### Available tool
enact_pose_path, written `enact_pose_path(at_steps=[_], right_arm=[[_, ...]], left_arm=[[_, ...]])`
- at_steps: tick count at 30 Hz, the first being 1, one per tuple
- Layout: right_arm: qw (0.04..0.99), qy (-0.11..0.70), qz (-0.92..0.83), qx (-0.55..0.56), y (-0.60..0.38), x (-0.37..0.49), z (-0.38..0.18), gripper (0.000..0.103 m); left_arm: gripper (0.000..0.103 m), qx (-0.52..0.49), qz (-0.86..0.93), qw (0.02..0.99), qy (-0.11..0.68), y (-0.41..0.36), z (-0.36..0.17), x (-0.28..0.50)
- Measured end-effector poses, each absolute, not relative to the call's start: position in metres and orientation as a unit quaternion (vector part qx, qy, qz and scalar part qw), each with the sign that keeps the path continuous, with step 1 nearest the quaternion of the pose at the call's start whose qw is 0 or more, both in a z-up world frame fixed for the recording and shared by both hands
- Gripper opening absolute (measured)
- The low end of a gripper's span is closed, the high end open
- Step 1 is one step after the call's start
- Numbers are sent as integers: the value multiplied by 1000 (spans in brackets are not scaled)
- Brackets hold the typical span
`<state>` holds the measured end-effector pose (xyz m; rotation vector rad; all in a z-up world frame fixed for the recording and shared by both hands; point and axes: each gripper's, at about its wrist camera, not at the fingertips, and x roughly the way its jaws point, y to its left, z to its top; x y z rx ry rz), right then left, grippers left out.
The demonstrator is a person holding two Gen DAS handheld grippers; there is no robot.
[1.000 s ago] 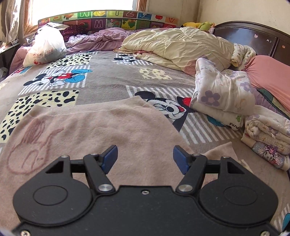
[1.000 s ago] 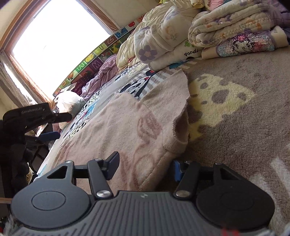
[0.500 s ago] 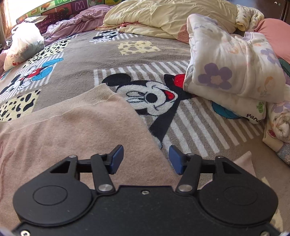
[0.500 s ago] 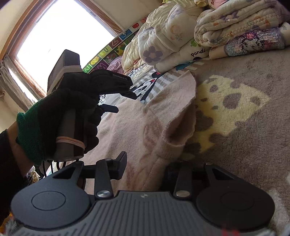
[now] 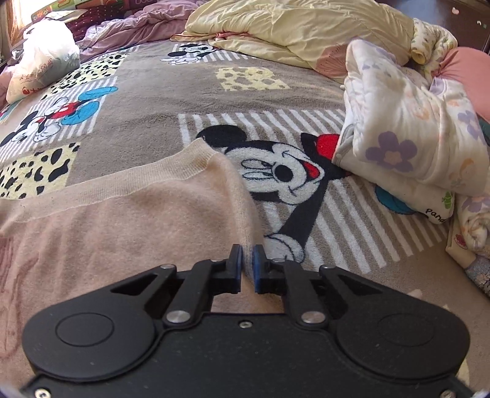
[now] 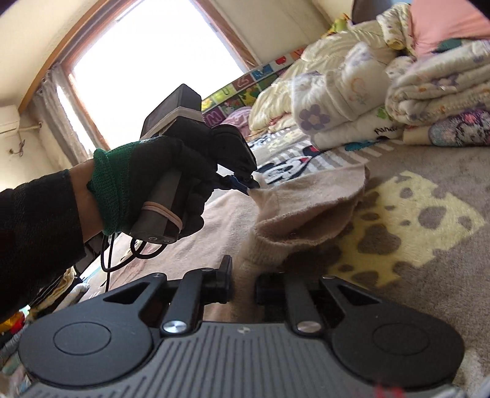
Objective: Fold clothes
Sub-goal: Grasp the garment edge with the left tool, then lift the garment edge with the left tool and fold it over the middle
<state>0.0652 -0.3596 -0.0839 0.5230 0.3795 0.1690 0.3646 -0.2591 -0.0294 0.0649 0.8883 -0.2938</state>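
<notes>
A beige knitted sweater [image 5: 128, 226] lies flat on the cartoon-print blanket, its ribbed hem toward the far side. My left gripper [image 5: 247, 257] is shut on the sweater's right side edge, pinching a fold of it. In the right wrist view the same left gripper [image 6: 248, 183], held by a gloved hand, lifts that pinched edge slightly. My right gripper [image 6: 243, 277] is shut on the sweater's sleeve [image 6: 306, 220], which bunches up between its fingers.
The grey cartoon-print blanket [image 5: 171, 91] covers the bed. Folded floral quilts [image 5: 407, 147] stack at the right, and they also show in the right wrist view [image 6: 352, 101]. A yellow duvet [image 5: 300, 27] and a white plastic bag [image 5: 43, 64] lie at the far side.
Both grippers went from open to shut. The left moved forward and right to the sweater's side edge and pinched it. The right closed on the sleeve, which now lifts.
</notes>
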Motion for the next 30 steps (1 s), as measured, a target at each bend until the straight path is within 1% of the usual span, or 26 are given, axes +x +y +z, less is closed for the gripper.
enact_pose_path(at_steps=[5, 13, 25, 27, 28, 30], right_arm=[[960, 175, 137, 172, -321, 57, -72, 14], [957, 196, 200, 78, -257, 57, -74, 14], [942, 222, 249, 30, -210, 61, -81, 14], [942, 223, 250, 23, -207, 62, -81, 14], [942, 223, 251, 21, -206, 64, -82, 14], [941, 223, 254, 20, -204, 68, -82, 14]], left_arm=[[7, -10, -153, 897, 415, -201, -19, 364], [6, -18, -153, 899, 410, -142, -27, 359], [6, -48, -155, 904, 395, -86, -43, 356], [5, -55, -142, 907, 394, -80, -44, 358], [0, -55, -134, 909, 390, -77, -44, 359], [0, -57, -126, 912, 385, -71, -43, 361]])
